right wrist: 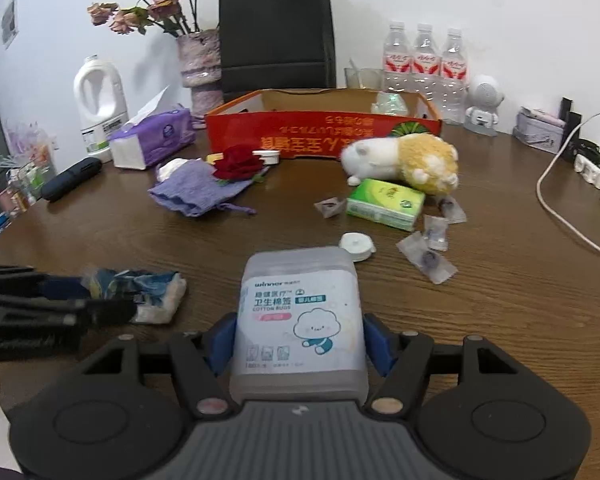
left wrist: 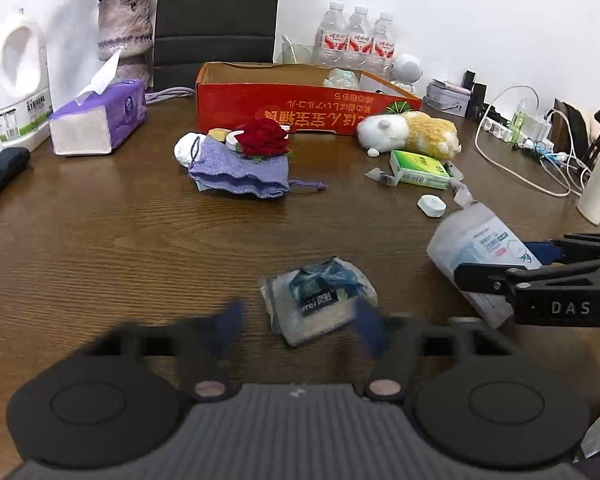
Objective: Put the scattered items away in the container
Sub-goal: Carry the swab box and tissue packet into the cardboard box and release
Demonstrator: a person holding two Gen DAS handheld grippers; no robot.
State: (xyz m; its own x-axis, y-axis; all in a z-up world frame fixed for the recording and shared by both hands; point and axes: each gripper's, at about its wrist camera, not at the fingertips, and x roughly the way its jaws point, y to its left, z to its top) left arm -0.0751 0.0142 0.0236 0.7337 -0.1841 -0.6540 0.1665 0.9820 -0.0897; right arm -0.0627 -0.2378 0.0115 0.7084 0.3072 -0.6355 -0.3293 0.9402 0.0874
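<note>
A crumpled blue-and-white tissue packet (left wrist: 320, 300) lies on the wooden table just in front of my left gripper (left wrist: 298, 328). Its blurred blue fingertips stand open on either side of the packet's near end and do not press it. My right gripper (right wrist: 300, 340) is shut on a translucent cotton buds box (right wrist: 300, 312), held just above the table. The red cardboard container (left wrist: 300, 108) stands at the back with a pale object inside. In front of it lie a plush hamster (left wrist: 412, 132), a green box (left wrist: 420, 168), a purple pouch (left wrist: 240, 172) and a red rose (left wrist: 264, 138).
A purple tissue pack (left wrist: 100, 120), a white detergent jug (left wrist: 18, 80) and a vase stand back left. Water bottles (left wrist: 356, 36) and a small white robot figure are behind the container. Cables (left wrist: 520, 152) crowd the right side. Small wrappers (right wrist: 428, 256) and a white disc (right wrist: 356, 246) lie nearby.
</note>
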